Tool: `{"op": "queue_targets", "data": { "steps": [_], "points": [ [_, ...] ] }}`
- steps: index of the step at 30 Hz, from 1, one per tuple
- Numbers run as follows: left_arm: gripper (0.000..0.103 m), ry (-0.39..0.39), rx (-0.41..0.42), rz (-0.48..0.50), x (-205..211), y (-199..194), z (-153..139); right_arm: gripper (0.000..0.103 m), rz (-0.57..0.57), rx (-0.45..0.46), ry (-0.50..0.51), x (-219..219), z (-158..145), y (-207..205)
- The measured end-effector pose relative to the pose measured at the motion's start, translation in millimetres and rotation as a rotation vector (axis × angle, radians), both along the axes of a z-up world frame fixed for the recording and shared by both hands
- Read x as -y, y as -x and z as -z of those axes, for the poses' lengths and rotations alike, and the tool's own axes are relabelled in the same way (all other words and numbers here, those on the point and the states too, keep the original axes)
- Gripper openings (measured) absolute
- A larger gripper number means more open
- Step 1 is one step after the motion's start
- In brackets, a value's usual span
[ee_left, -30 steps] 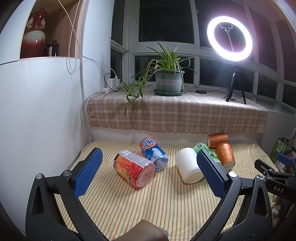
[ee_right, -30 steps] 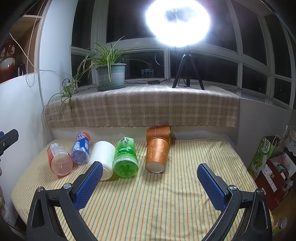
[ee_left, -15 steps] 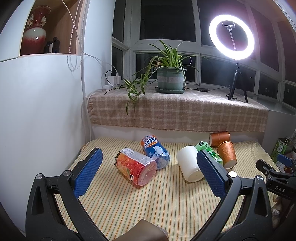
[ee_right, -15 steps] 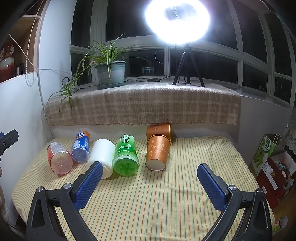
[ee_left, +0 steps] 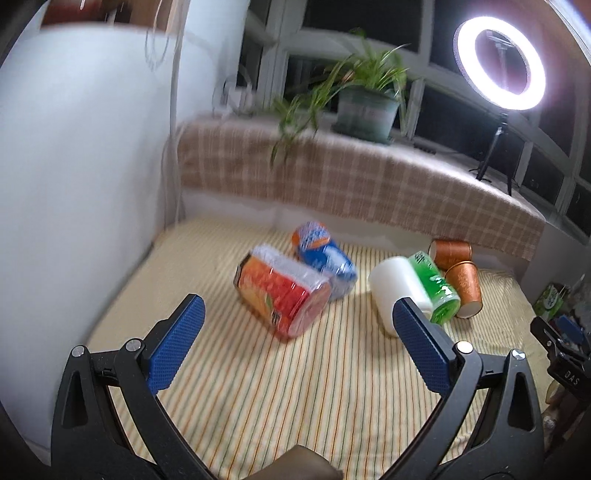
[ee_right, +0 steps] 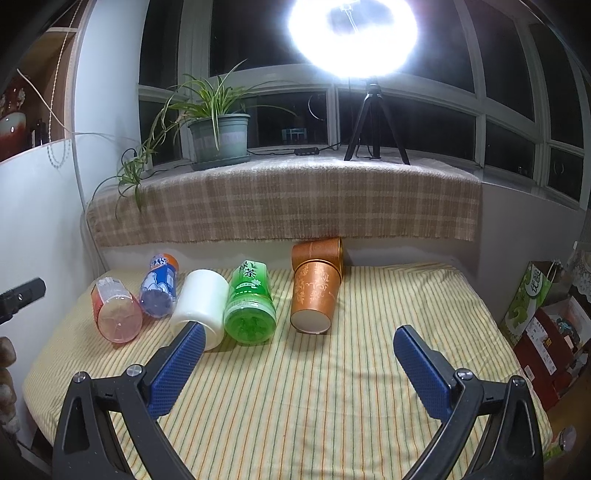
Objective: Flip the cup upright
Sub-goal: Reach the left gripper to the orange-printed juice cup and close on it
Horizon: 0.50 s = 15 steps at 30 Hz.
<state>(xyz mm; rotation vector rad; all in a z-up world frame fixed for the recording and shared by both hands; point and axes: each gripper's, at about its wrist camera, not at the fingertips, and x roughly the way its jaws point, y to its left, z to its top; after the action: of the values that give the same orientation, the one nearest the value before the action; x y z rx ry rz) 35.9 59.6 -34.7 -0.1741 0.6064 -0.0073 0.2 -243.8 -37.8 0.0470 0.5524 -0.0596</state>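
Several cups lie on their sides on the striped table [ee_right: 332, 398]: a red-orange cup [ee_left: 284, 295] [ee_right: 116, 314], a blue cup [ee_left: 325, 258] [ee_right: 160, 286], a white cup [ee_left: 397, 286] [ee_right: 201, 304], a green cup [ee_left: 434, 284] [ee_right: 249, 306] and two copper cups [ee_left: 463, 286] [ee_right: 314, 295]. My left gripper [ee_left: 295, 332] is open and empty, just short of the red-orange cup. My right gripper [ee_right: 299, 354] is open and empty, in front of the green and copper cups.
A white cabinet wall [ee_left: 74, 184] stands at the table's left. A checked cloth [ee_right: 284, 199] covers the sill behind, with a potted plant [ee_right: 218, 136] and a ring light [ee_right: 352, 33]. Boxes [ee_right: 546, 332] sit on the floor at the right.
The left gripper has moved forward and tilted down toward the red-orange cup; its view is blurred by motion. The right gripper has edged slightly forward. No cup has moved.
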Motion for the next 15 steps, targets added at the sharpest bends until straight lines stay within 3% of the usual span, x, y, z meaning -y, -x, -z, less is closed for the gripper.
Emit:
{"op": "queue_targets", "data": {
  "steps": [5, 15],
  "points": [
    [0.103, 0.112, -0.114, -0.017, -23, -25, 17, 0.103, 0.000, -0.008, -0.003, 1, 3, -3],
    [0.103, 0.528, -0.372, -0.097, -67, -83, 67, 0.103, -0.002, -0.019, -0.004, 0, 6, -4]
  ]
}}
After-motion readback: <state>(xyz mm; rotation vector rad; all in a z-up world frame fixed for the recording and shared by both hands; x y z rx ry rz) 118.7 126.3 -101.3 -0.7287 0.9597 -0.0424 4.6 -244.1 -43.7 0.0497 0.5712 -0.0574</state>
